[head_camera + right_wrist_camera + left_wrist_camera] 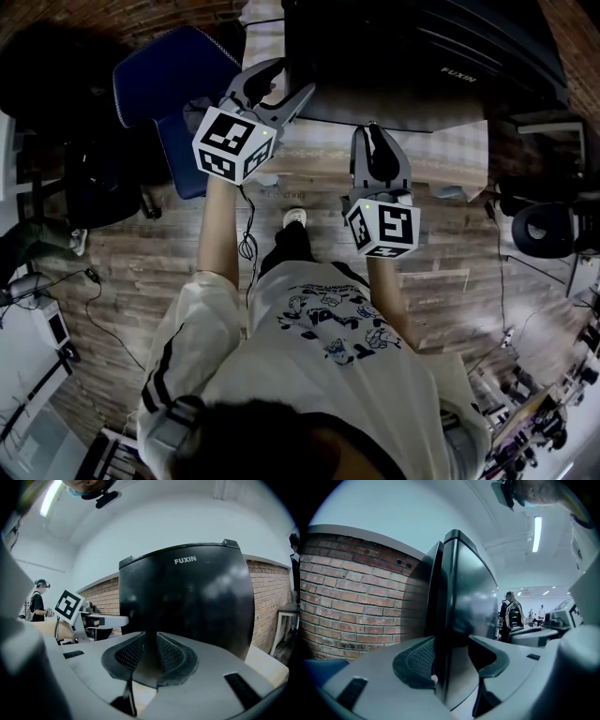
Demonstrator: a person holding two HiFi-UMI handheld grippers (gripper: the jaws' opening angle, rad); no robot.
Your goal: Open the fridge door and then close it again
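- Fridge (422, 56), black, stands on the checked table (319, 150), dead ahead of both grippers, with its front facing the person.
- Far left, beyond the left gripper, there's a blue chair (173, 84).
- Left gripper (286, 82) is up at the fridge's left front corner, jaws spread wide.
- In its own view, the door edge (443, 620) runs straight down between those jaws. The left pad (419, 660) is just beside it, not clamped, and whether it touches I can't tell.
- Brick wall (351, 602) sits off to that gripper's left.
- Right gripper (375, 136) is lower, short of the fridge's front, with its jaws almost together, a thin gap between them and nothing held.
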